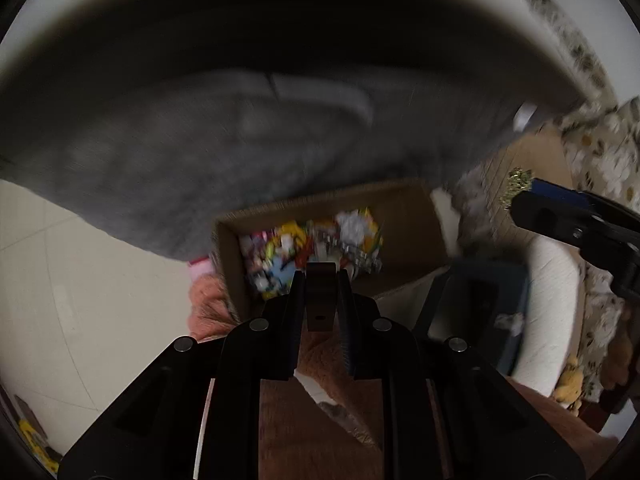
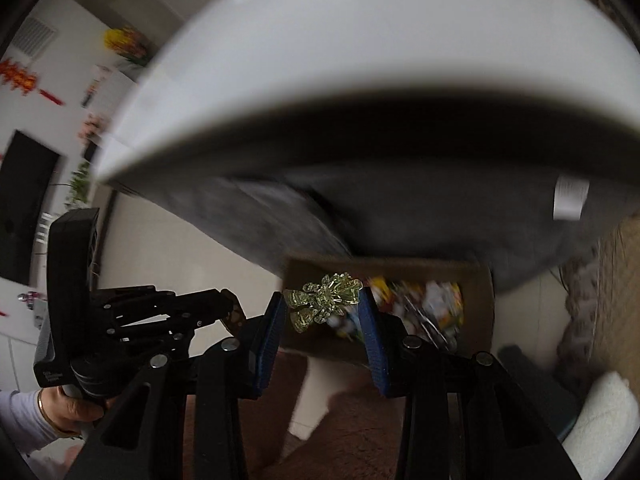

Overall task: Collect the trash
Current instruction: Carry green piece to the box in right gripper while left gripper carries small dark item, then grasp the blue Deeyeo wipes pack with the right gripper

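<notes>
A cardboard box [image 1: 404, 216] [image 2: 478, 300] stands on the floor below both grippers, holding several colourful wrappers and crumpled papers [image 1: 312, 248] [image 2: 432, 304]. My right gripper [image 2: 324, 304] is shut on a crumpled, clear yellow-green wrapper [image 2: 326, 298] and hangs over the box's left end. In the left wrist view it enters from the right [image 1: 520, 194] with the wrapper [image 1: 516, 184] at its tip. My left gripper [image 1: 320, 276] points down over the box's near wall, its jaws close together around a black block. A hand [image 2: 76, 404] holds it at the left of the right wrist view.
A large grey upholstered piece [image 1: 200, 140] [image 2: 400, 208] with a white top and a white label [image 2: 570, 196] overhangs the box's far side. A dark blue bin [image 1: 488, 296] stands right of the box. Pale floor tiles [image 1: 60, 272] lie to the left. Brown fabric [image 1: 320, 400] is underneath.
</notes>
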A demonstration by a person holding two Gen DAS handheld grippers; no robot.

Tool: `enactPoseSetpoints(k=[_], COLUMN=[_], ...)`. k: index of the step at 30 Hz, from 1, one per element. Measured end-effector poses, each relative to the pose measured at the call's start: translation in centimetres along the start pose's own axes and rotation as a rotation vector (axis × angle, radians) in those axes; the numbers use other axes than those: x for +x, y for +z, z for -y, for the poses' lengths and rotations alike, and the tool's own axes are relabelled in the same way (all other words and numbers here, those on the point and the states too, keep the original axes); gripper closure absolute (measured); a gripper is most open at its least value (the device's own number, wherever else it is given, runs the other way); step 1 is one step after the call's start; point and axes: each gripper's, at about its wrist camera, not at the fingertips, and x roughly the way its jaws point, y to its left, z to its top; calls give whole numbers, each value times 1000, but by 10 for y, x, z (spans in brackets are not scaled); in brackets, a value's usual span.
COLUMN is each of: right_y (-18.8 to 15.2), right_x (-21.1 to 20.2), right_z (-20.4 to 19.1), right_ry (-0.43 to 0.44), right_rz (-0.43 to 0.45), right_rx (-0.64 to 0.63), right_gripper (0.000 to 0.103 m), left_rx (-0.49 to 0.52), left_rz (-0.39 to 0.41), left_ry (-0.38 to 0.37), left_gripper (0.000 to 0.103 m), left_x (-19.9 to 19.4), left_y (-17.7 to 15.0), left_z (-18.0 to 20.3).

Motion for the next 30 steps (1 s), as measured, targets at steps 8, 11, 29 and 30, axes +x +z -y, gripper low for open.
enactPoseSetpoints(k=[8,11,29,30], right_y=[-22,-22,89,110], right_x=[83,93,-113,-121], right_z=[45,56,-52,-60], right_ry=[-263,-286,18,4], right_rz=[-74,-86,338,384], right_rx=[14,33,-129,-152], right_gripper=[25,22,7,7], left_rx=[-58,-79,36,31], left_rz=[-189,-261,206,232], left_ry=[128,149,-19,-14], left_gripper=[33,33,15,15], left_x=[139,163,-129,-140], left_y=[3,-2,4,11], left_z=[-18,-29,-14,-17])
